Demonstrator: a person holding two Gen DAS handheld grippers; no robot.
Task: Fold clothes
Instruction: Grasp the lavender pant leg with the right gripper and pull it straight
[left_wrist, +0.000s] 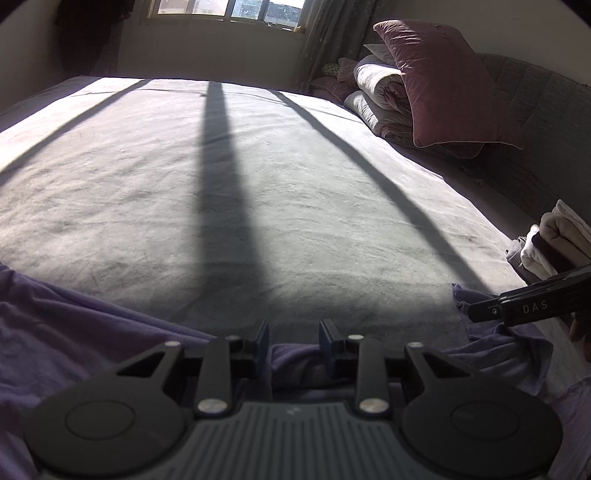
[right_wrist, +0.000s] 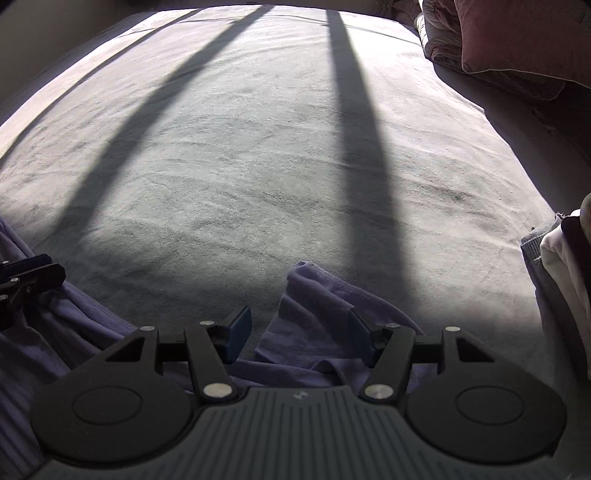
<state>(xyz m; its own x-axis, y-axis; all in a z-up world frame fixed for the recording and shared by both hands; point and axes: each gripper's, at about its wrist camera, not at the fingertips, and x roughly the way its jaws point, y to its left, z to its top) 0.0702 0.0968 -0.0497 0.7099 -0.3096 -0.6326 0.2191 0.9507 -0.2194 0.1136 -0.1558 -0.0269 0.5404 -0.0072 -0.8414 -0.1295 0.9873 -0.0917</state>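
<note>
The lavender garment (right_wrist: 317, 314) lies bunched along the near edge of the bed (left_wrist: 258, 184); it looks light, soft and limp, so it is best taken at a hem or corner. The left gripper (left_wrist: 293, 345) has a fold of it between narrowly spread fingers, whether pinched I cannot tell, while the right gripper (right_wrist: 299, 332) stands spread wide over a raised flap, gripping nothing. Far of the cloth the bed lies bare, with folded clothes (left_wrist: 554, 243) stacked at the right edge
</note>
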